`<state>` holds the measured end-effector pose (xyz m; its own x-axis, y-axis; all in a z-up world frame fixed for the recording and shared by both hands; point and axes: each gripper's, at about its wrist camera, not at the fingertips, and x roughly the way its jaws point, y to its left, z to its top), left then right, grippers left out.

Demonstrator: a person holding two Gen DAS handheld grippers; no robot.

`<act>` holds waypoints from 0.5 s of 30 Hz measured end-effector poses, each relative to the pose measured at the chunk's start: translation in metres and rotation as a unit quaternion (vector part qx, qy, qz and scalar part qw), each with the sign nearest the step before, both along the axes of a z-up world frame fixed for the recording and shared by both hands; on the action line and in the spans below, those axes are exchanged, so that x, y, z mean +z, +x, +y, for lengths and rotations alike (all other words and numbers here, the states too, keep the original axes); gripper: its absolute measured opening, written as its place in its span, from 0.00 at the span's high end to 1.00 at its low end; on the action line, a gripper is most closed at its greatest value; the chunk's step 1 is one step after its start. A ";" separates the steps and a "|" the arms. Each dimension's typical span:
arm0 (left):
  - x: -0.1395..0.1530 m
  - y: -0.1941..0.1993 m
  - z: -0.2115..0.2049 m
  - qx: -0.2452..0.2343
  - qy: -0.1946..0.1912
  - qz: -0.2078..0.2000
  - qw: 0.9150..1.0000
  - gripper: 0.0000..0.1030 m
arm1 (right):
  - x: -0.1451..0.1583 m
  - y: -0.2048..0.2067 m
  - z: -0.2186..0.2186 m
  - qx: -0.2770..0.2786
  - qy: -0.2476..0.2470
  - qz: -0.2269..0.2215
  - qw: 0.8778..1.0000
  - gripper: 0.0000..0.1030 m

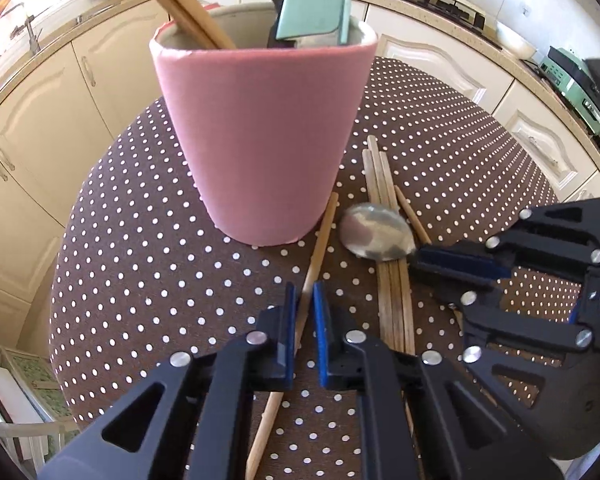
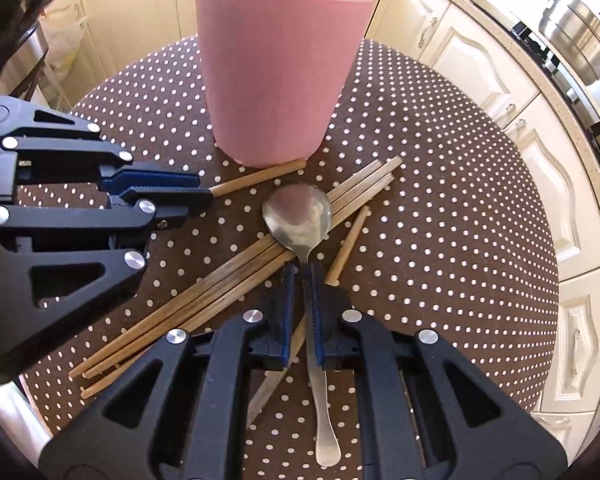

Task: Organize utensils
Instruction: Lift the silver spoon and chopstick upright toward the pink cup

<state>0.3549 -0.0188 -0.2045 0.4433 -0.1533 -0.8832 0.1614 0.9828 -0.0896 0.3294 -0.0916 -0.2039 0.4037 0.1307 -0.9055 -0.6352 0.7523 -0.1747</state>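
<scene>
1. The left gripper (image 1: 304, 292) is held low over the dotted tablecloth (image 1: 140, 264), pointed toward the pink cup (image 1: 260, 136).
2. Its jaws are drawn in to a narrow gap around a single chopstick (image 1: 320, 240), which runs between the pads; from the right wrist view the fingers appear closed on that stick's end, though firm contact cannot be confirmed.
3. The right gripper (image 2: 300, 276) is held low as well, aimed at the cup from the other side.
4. Its jaws are nearly closed, with the neck of the spoon (image 2: 298, 216) lying between the pads; whether it is pinched tightly cannot be told.
5. The spoon's bowl rests on a bundle of chopsticks (image 2: 228, 276) spread across the cloth just beside the cup's base.
6. Inside the cup, more chopsticks (image 1: 180, 4) and a mint-green utensil (image 1: 316, 0) are seen standing.
</scene>
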 end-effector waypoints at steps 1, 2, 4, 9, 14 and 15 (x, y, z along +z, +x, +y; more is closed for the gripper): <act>0.000 -0.001 -0.001 -0.001 0.001 0.000 1.000 0.92 | 0.000 -0.001 0.000 -0.002 0.003 -0.001 1.000 0.92; 0.001 -0.002 -0.001 0.000 -0.002 -0.001 1.000 0.92 | 0.000 -0.001 -0.002 -0.005 0.008 0.000 1.000 0.93; 0.002 -0.006 -0.001 -0.001 -0.010 -0.006 1.000 0.93 | 0.002 -0.002 -0.006 -0.014 0.023 0.000 1.000 0.94; 0.014 -0.019 0.003 0.000 -0.035 -0.032 0.999 0.94 | 0.018 -0.019 -0.017 -0.024 0.065 -0.031 0.997 0.96; 0.037 -0.039 0.005 -0.009 -0.063 -0.072 0.995 0.95 | 0.052 -0.040 -0.029 -0.030 0.122 -0.065 0.990 0.96; 0.042 -0.044 0.007 -0.009 -0.072 -0.082 0.994 0.95 | 0.060 -0.045 -0.031 -0.031 0.133 -0.074 0.988 0.96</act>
